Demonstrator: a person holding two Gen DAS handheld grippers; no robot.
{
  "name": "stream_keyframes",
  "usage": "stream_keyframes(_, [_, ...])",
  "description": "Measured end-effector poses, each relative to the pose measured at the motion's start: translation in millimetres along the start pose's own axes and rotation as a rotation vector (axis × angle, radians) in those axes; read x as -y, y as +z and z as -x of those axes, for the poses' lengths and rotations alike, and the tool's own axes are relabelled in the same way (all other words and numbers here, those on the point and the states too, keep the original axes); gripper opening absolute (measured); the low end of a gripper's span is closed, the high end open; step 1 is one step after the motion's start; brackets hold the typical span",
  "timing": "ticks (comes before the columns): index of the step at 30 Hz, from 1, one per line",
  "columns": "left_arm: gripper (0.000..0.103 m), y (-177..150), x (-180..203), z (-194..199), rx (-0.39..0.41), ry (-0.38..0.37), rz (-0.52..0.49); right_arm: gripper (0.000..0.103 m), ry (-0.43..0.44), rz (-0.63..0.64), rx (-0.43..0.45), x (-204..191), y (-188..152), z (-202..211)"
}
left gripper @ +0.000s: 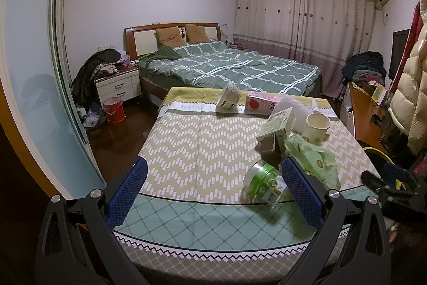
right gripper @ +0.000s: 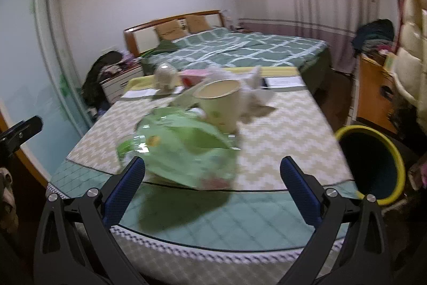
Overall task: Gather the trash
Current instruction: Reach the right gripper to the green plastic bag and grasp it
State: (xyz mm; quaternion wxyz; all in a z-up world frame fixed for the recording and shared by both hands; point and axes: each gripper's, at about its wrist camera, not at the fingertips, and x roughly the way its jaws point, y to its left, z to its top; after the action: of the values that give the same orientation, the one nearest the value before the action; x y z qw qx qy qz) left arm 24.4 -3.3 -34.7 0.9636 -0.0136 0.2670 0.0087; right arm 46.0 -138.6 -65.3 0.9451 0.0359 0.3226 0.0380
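Your left tongs (left gripper: pixel 213 178) and right tongs (right gripper: pixel 212 175) are both spread wide, gripping nothing, hovering over the desk's (left gripper: pixel 186 140) near edge, probably lining up a grab. Trash sits along the desk's right side: a tipped bottle (left gripper: pixel 263 184), green wrapper (right gripper: pixel 181 148), carton (left gripper: pixel 277 124), paper cup (right gripper: pixel 220 103), which looks empty. Bin (right gripper: pixel 371 164) stands off the near right corner; its inside is too dark to tell.

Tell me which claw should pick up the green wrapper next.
Right. The right claw is open with the green wrapper just ahead between its fingers, and the bin is on its side.
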Motion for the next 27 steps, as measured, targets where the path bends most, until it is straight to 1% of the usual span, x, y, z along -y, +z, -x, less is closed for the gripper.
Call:
stream_keyframes(4, [0.099,-0.5,-4.2,-5.7,-0.010,0.005,0.007,0.097,0.046,0.066,-0.018,-27.4,-1.3,-21.4])
stream_keyframes(6, [0.099,-0.9,-5.4,-8.7,-0.015,0.008,0.009,0.095,0.049,0.087,-0.031,-37.5,-1.0,-32.7])
stream_keyframes(10, [0.099,-2.3,-7.2,-13.9,-0.026,0.011,0.011,0.082,0.045,0.115,-0.051,-51.1,0.6,-50.4])
stream_keyframes(14, [0.099,-3.8,-10.9,-20.2,-0.037,0.007,0.021,0.070,0.036,0.127,-0.064,-55.3,1.9,-56.9])
stream_keyframes(16, [0.099,-4.8,-12.0,-22.5,-0.042,0.006,0.022,0.055,0.028,0.134,-0.071,-56.1,2.0,-60.3])
stream_keyframes(17, [0.099,-5.1,-12.5,-23.7,-0.045,0.005,0.024,0.050,0.028,0.136,-0.076,-55.8,1.7,-61.2])
stream_keyframes(19, [0.099,-5.8,-14.0,-24.7,-0.047,0.004,0.027,0.032,0.027,0.139,-0.082,-54.8,2.8,-62.2])
stream_keyframes(22, [0.099,-6.1,-14.2,-27.1,-0.051,0.002,0.028,0.019,0.031,0.143,-0.069,-52.7,5.0,-58.0])
stream_keyframes(25, [0.099,-6.5,-12.8,-28.0,-0.053,0.000,0.026,0.010,0.033,0.142,-0.040,-48.7,8.2,-47.8])
stream_keyframes(27, [0.099,-7.0,-11.3,-27.6,-0.054,-0.003,0.023,0.006,0.030,0.140,-0.020,-45.5,10.1,-41.8])
